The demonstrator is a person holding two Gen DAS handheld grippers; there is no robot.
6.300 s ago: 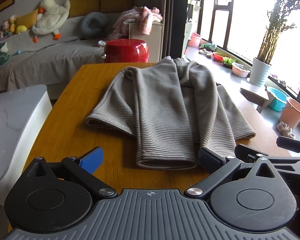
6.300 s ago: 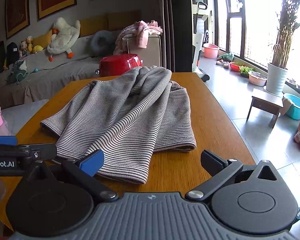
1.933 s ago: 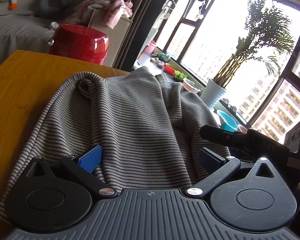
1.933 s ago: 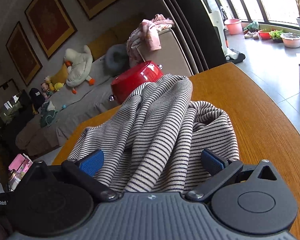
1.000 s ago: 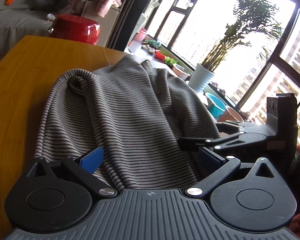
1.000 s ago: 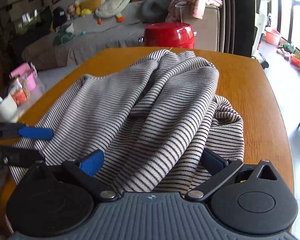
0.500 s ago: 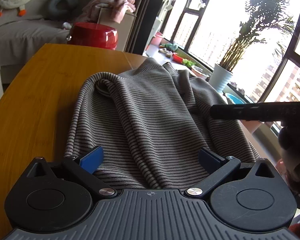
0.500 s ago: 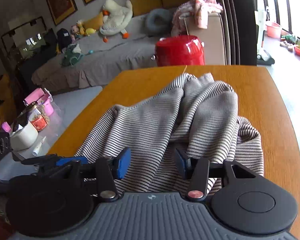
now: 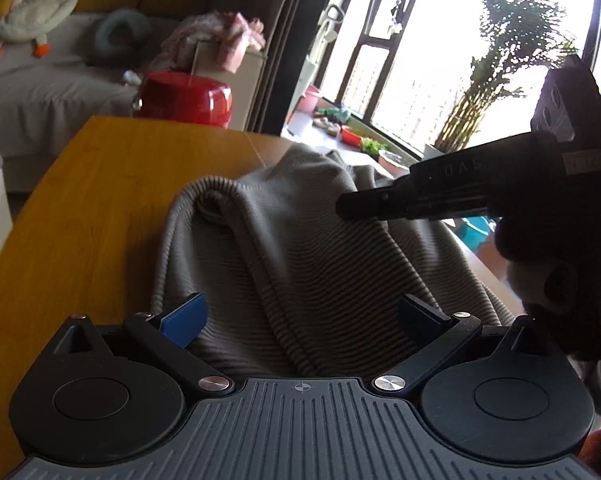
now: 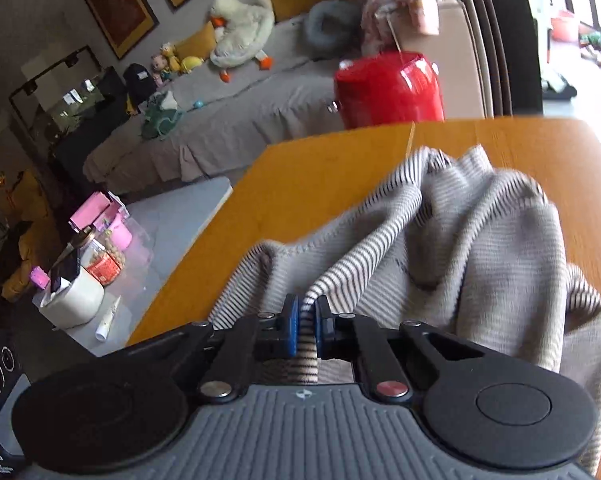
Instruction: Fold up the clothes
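Sagging softly over the tabletop (image 9: 100, 184), the sweater (image 10: 480, 248) was pinched by the right gripper (image 10: 305, 330) fingers at a bunched fold, while the left gripper (image 9: 300, 316) fingers were held apart.

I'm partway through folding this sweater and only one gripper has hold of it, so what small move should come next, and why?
Probably shut the left gripper on the near edge of the sweater. Its jaws stand open with cloth lying between them, while the right gripper is already shut on a striped fold. A grip on both sides should let the edge lift evenly over the table.
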